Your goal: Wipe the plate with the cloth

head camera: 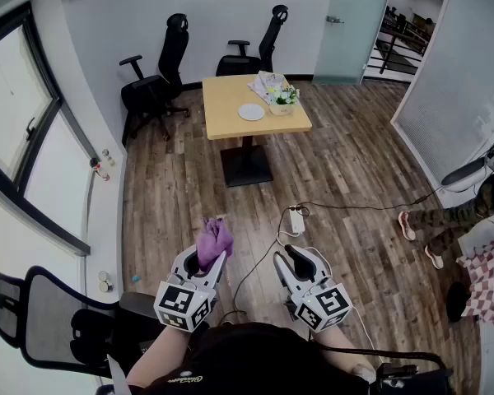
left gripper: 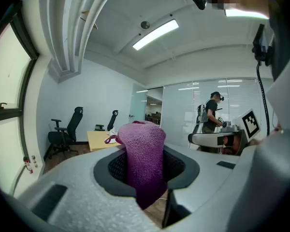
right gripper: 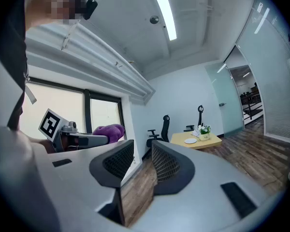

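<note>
– Cloth [left gripper: 144, 158] first: what has hold of it?
– The left gripper [head camera: 206, 263]. Its jaws are clamped on the purple cloth, and a bunch of it stands up above the tips.
– And the other one?
– The right gripper [head camera: 292, 258] has its jaws a narrow gap apart. Only floor shows between them, so it carries nothing.
– Where is the plate [head camera: 251, 112]?
– Flat on the far table [head camera: 227, 97], just left of a small pot of flowers [head camera: 281, 97]. It is straight ahead and well apart from both grippers.
– Which gripper is nearer?
– Neither, as far as I can judge. It lies about midway between their lines, and being round it offers no preferred side. Closing that stretch of floor looks like the first need.
</note>
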### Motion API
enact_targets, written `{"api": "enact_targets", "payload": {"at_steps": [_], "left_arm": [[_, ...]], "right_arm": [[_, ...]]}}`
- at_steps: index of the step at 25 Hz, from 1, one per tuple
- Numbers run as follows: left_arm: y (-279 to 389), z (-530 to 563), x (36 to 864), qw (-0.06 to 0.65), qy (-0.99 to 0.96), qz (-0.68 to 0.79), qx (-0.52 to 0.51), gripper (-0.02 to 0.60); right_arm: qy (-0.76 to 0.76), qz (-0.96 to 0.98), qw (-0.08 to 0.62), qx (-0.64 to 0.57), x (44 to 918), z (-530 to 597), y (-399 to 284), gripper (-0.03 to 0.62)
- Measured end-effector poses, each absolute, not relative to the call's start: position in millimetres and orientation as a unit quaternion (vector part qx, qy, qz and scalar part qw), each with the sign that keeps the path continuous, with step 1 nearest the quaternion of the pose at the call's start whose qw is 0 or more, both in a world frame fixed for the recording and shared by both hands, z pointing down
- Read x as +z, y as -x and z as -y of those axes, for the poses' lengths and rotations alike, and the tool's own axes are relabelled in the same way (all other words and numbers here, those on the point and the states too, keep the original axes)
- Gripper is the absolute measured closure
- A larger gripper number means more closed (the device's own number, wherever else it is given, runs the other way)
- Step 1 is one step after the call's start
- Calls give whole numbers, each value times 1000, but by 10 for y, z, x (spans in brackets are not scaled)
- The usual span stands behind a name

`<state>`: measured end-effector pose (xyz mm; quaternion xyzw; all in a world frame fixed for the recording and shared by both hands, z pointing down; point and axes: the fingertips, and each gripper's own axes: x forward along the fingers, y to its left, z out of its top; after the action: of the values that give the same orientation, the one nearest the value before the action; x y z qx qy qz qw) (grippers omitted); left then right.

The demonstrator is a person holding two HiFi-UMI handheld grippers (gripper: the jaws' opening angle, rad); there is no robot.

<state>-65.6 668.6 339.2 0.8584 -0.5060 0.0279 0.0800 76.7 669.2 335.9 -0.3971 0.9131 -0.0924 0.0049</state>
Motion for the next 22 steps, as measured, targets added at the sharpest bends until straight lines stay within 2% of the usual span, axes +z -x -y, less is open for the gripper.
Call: {"api": "enact_targets", "payload": {"at_steps": [14, 22], "left_arm": [[363, -6705, 3405, 81, -857, 507, 37, 454], [-53, -6700, 3423, 84, -853, 513, 39, 454]], "right_arm": [[369, -924, 16, -101, 3350, -6749, -983, 484], [381, -918, 20, -104, 3420, -6762, -1531, 484]]}}
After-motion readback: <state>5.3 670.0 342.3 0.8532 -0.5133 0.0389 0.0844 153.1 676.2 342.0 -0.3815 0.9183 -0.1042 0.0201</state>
